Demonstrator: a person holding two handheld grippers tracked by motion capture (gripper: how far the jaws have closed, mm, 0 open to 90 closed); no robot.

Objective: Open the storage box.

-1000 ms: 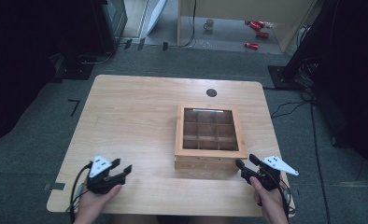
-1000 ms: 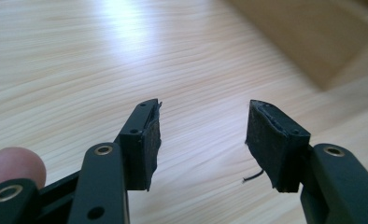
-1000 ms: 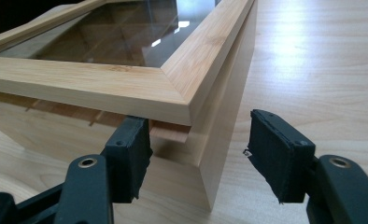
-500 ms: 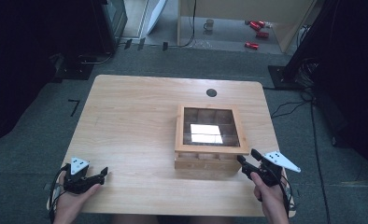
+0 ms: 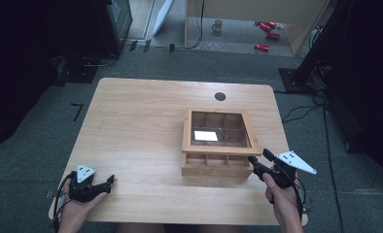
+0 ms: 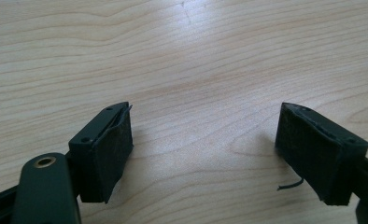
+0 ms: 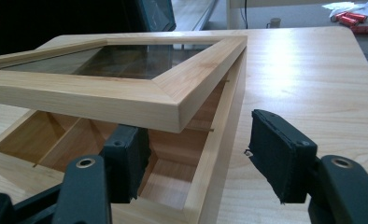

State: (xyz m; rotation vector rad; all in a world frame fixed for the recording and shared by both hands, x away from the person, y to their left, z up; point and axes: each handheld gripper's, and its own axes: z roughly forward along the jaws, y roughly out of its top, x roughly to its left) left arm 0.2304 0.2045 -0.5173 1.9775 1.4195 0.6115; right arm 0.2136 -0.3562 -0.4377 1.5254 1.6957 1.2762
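Lid-lifting seems the step in hand: the wooden box [image 5: 217, 145] sits right of the table's [image 5: 141, 121] centre, its glass lid [image 7: 126, 74] raised over the right gripper [image 7: 198, 161], whose spread jaws straddle the box's near-right corner wall and likely must push up next, while the left gripper [image 6: 203, 154] rests open and empty by the near-left corner.

Both grippers black. Left gripper [image 5: 93, 187]: grey three-cornered plate on top, black cable trailing at lower left of the high view. Right gripper [image 5: 260, 163]: same plate, cable at lower right. Pads [image 6: 108, 156] dark, fabric-like, edges frayed, one loose thread. Brass-ringed pivot holes on the arms. Forearms bare, no sleeves.
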